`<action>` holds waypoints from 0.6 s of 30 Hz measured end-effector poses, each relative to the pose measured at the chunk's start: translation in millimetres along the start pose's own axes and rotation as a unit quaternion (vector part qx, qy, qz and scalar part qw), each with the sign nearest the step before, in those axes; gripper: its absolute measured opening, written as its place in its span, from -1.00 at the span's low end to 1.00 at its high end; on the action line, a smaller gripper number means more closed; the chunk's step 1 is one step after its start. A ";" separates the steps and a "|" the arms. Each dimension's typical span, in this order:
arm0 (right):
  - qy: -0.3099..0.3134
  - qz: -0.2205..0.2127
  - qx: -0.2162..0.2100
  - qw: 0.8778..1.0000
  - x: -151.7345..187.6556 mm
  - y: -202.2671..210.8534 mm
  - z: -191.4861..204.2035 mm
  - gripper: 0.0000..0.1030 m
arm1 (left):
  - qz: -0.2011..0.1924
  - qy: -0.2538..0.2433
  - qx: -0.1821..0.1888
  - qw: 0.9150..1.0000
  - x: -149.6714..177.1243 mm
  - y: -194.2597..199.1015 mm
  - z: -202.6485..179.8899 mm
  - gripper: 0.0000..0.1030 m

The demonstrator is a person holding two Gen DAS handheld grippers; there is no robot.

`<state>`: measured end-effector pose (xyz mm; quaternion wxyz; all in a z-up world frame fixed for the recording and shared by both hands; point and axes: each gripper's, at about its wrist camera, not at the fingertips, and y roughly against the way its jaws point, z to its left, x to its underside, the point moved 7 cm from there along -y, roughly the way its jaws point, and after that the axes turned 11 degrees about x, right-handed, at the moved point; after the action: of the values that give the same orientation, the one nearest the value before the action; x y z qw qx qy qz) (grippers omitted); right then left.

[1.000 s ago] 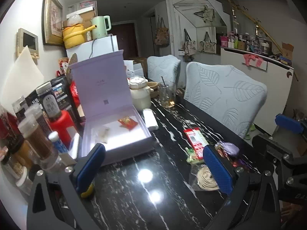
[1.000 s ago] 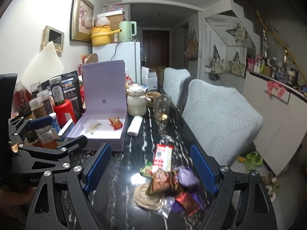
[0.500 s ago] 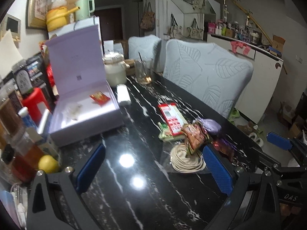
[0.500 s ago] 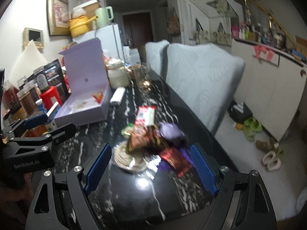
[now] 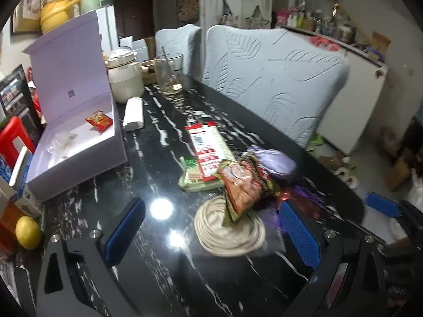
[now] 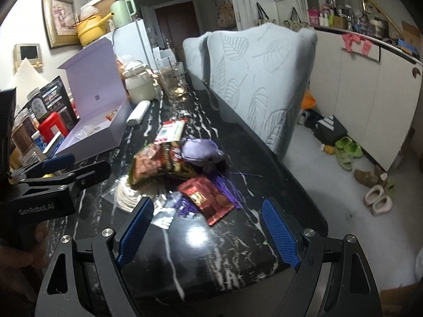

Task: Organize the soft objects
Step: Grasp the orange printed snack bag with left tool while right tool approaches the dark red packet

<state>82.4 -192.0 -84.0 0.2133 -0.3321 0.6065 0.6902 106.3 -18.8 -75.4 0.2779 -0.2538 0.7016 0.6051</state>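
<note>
1. Our left gripper (image 5: 211, 229) hangs above the black table (image 5: 164, 277). Its two blue fingers are wide apart and hold nothing.
2. Our right gripper (image 6: 208, 227) is wide apart too, with nothing in it. It sits low, near the table's end.
3. The soft things lie in a pile between us: a rope coil (image 5: 228, 231), an orange snack bag (image 5: 240, 187) lying on the coil, a long red and white pack (image 5: 208, 146) on a green pack (image 5: 194, 177), and a purple pouch (image 5: 275, 159).
4. Only the right view shows a red wrapper (image 6: 206, 198) clearly, with purple strings (image 6: 230, 185) beside it. In the left view that spot is blurry, so we cannot be sure what lies there.
5. Only the left view shows well inside the open purple box (image 5: 76, 142). A small red packet (image 5: 99, 120) and something pale lie in it. A lemon (image 5: 27, 232) sits by the table's edge.
6. The right view also shows shoes (image 6: 346, 152) on the floor.
</note>
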 end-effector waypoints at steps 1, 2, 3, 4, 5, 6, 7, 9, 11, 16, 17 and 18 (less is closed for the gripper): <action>0.000 0.001 0.002 1.000 0.4 -2.1 -1.4 0.65 | 0.001 -0.003 -0.010 1.000 -2.2 -7.4 -1.0 1.00; 0.000 0.003 0.004 1.000 1.0 -4.7 -4.0 0.65 | 0.003 -0.006 -0.008 1.000 -3.4 -12.9 -2.6 1.00; -0.001 0.007 0.007 1.000 2.0 -7.9 -7.6 0.65 | 0.009 -0.008 -0.002 1.000 -4.4 -19.1 -4.3 1.00; -0.002 0.009 0.008 1.000 2.1 -9.8 -8.9 0.65 | 0.019 -0.006 0.009 1.000 -5.8 -28.2 -6.5 1.00; -0.004 0.013 0.009 1.000 3.0 -13.1 -12.1 0.65 | 0.023 -0.003 0.017 1.000 -7.1 -32.1 -7.5 1.00; -0.006 0.016 0.010 1.000 2.7 -15.7 -14.6 0.65 | 0.027 0.000 0.028 0.999 -8.6 -37.0 -8.8 1.00; -0.008 0.019 0.011 1.000 2.9 -18.2 -17.2 0.65 | 0.029 0.002 0.036 0.999 -10.3 -41.6 -10.1 1.00; -0.013 0.027 0.013 0.999 3.7 -24.6 -22.0 0.65 | 0.031 0.003 0.045 0.999 -14.1 -50.0 -13.1 1.00; -0.017 0.032 0.012 0.999 3.7 -29.1 -25.5 0.65 | 0.033 0.002 0.048 0.998 -17.3 -57.5 -15.3 1.00; -0.018 0.040 0.012 0.999 1.2 -37.6 -28.1 0.65 | 0.056 -0.004 0.043 0.998 -20.7 -79.1 -18.2 0.92; -0.017 0.041 0.011 0.999 0.4 -39.0 -28.0 0.65 | 0.062 -0.005 0.042 0.997 -19.8 -83.0 -18.7 0.91; -0.016 0.041 0.009 0.999 -0.4 -40.3 -28.0 0.65 | 0.069 -0.007 0.045 0.997 -18.6 -87.7 -19.3 0.87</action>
<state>116.3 -212.4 -113.0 0.1973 -0.2941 0.6224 0.6980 178.8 -49.7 -122.3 0.2511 -0.1882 0.7420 0.5924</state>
